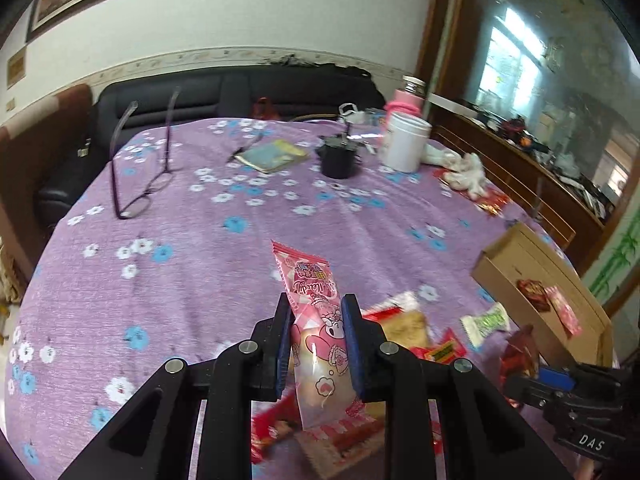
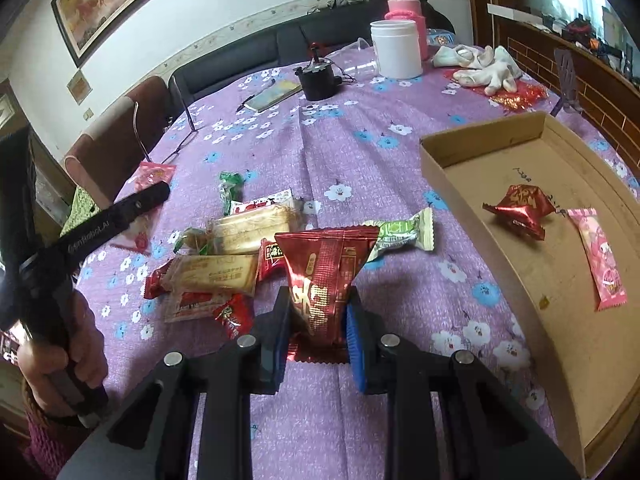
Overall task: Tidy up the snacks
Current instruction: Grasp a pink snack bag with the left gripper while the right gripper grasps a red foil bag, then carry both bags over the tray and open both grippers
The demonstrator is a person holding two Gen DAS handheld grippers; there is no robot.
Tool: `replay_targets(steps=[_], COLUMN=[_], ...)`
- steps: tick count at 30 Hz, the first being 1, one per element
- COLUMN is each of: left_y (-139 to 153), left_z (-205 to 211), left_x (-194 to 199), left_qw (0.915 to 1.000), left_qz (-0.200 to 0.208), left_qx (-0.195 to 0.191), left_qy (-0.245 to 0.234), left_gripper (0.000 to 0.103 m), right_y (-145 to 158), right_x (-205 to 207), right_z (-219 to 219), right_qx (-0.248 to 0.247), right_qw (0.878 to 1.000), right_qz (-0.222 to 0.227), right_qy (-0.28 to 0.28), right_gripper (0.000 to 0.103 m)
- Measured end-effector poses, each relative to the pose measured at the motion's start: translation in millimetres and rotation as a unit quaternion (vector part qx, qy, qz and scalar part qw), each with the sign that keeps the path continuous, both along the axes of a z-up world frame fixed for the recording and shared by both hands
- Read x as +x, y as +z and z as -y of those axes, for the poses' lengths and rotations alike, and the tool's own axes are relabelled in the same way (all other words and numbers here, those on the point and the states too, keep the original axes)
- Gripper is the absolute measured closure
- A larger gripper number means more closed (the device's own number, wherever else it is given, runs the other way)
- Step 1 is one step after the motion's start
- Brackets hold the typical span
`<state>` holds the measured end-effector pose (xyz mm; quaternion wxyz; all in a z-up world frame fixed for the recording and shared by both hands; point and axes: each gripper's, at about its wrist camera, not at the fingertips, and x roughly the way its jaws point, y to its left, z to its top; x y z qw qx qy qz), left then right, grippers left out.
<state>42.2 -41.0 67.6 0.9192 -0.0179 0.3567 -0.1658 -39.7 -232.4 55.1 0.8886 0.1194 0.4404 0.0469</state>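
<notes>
So both grippers have a snack right now. The left gripper (image 1: 316, 344) is clamped down on a long pink cartoon-print snack packet (image 1: 316, 320), held up off the purple floral tablecloth (image 1: 200, 240) with its top end sticking out past the blue pads. The right gripper (image 2: 320, 336) is pinched tight around a shiny red foil snack packet with gold print (image 2: 324, 272), also lifted above the cloth. The shallow brown cardboard box (image 2: 452, 184) sits off to the right, with a matching red foil packet (image 2: 520, 208) and a second pink packet (image 2: 600, 260) lying flat inside it, slightly apart. The loose pile is just left of the red packet: a couple of clear-wrapped beige biscuit bars (image 2: 248, 228), small red wrappers, and a green-and-white candy wrapper (image 2: 404, 232) between the pile and the box wall. Further back there's plenty of clutter: upside-down purple-framed glasses (image 1: 140, 192), a thin notebook with a pen (image 1: 272, 154), a small black round pot (image 1: 338, 160), a white plastic jar (image 2: 396, 48), a pink sleeved bottle (image 2: 404, 8) behind it, and crumpled white gloves (image 2: 484, 64).
</notes>
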Motion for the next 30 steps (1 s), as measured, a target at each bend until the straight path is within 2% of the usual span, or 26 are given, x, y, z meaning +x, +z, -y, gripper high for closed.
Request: replay_targets(steps=[17, 30], left_y=[10, 24], left_z=[57, 145], left_x=[-31, -57], left_qw=[0.9961, 0.9863], left_qz=[-0.020, -0.023], left_qx=[-0.004, -0.002], left_qy=[-0.086, -0.163], left_gripper=[0.079, 0.079], right_y=[24, 28], right_x=[-26, -52], right_z=[47, 108], right_qx=[0.035, 0.066], right_qw=[0.998, 0.991], right_qz=[0.032, 0.050], right_qy=[-0.044, -0.102], right_gripper=[0.079, 0.079])
